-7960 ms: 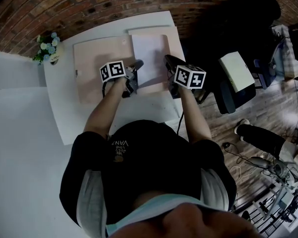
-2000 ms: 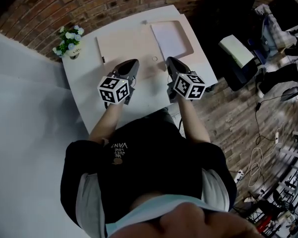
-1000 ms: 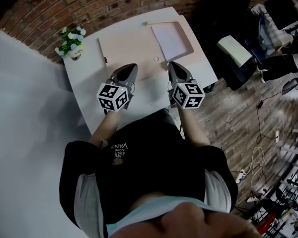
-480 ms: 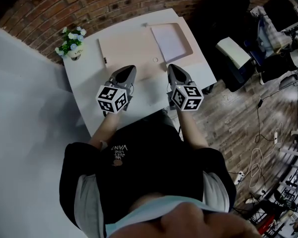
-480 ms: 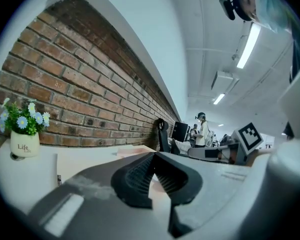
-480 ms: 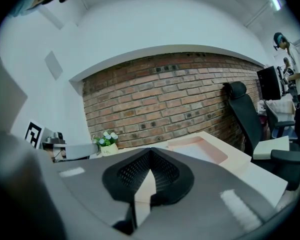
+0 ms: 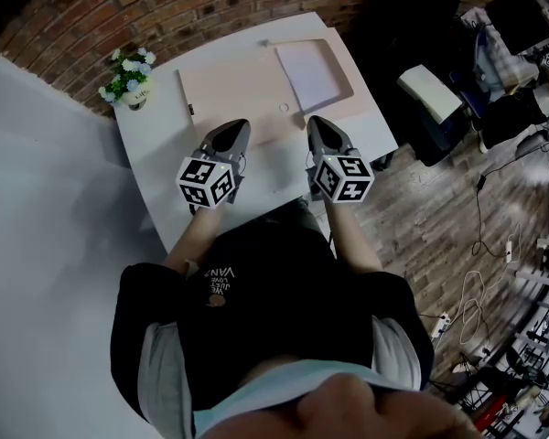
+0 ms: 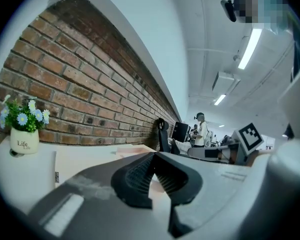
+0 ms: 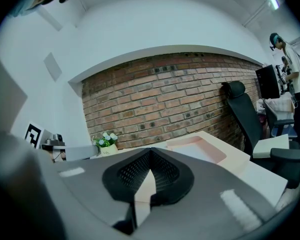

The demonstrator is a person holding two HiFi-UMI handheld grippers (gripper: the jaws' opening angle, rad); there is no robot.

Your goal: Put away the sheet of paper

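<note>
1. The sheet of paper (image 7: 309,73) lies flat inside the recess of the pink tray (image 7: 347,73) at the far right of the table (image 7: 156,158), so the task is judged done or nearly so.
2. The left gripper (image 7: 236,128) and the right gripper (image 7: 317,124) are held side by side above the near edge of the table. Each has its jaws pressed together with nothing between them.
3. If any step is left, it is judged to be a clean retreat. The grippers are best drawn back without brushing the tray, so that the sheet is not disturbed.
4. Should the sheet need squaring, a light push on one edge with closed tips would be preferred to a pinch, as thin paper creases easily.
5. A flat pale panel (image 7: 229,85) lies beside the tray. Whether it is a lid or part of the tray cannot be told from here.
6. The table is white and smooth, and a small pot of flowers (image 7: 128,79) stands at its far left corner.
7. A brick wall (image 7: 165,7) runs behind it, an office chair (image 9: 242,119) stands at the right, and a wooden floor (image 7: 439,208) lies beyond.
</note>
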